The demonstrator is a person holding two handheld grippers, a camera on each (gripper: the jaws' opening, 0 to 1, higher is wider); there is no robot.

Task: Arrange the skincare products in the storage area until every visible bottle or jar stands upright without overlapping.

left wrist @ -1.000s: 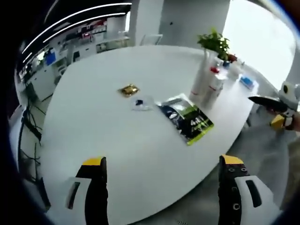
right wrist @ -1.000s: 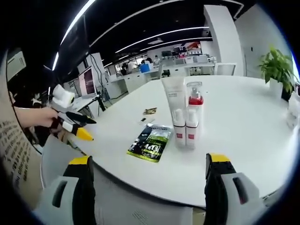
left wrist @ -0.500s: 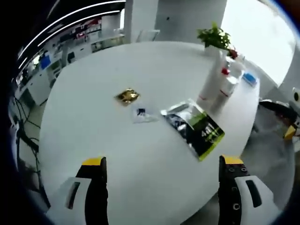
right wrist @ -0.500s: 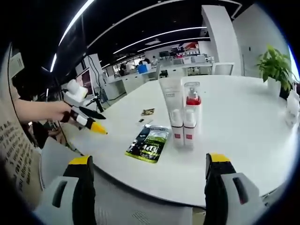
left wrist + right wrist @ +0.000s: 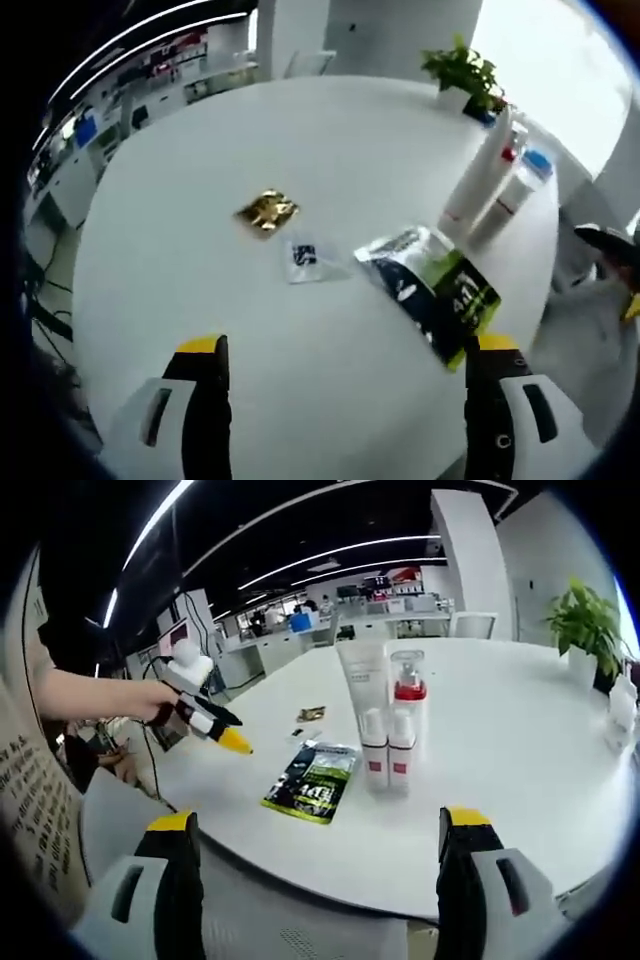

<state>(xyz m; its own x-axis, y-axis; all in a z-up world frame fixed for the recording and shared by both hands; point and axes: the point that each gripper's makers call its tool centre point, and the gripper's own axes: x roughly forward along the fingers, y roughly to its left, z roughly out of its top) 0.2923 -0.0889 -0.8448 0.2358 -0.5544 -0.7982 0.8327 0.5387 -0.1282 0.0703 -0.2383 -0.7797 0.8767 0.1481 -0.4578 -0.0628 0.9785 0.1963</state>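
Several white skincare bottles stand upright in a tight cluster: a tall tube [image 5: 364, 678], a pump bottle with a red collar [image 5: 408, 685] and two small bottles [image 5: 388, 752] in front. In the left gripper view the cluster of bottles [image 5: 492, 190] is at the upper right. A black-and-green pouch [image 5: 312, 782] [image 5: 432, 290] lies flat beside them. My left gripper [image 5: 352, 405] is open above the table's near part, and in the right gripper view a hand holds the left gripper [image 5: 208, 721] at the left. My right gripper [image 5: 320, 880] is open, short of the table edge.
On the round white table [image 5: 180, 300] lie a gold sachet [image 5: 266, 212] [image 5: 311, 714] and a small clear sachet [image 5: 303, 258]. A potted plant [image 5: 462, 75] [image 5: 590, 620] stands at the far side. Office desks and monitors [image 5: 190, 645] are behind.
The left gripper has moved in over the table toward the sachets and pouch. The right gripper has stayed nearly still. Both stay open.
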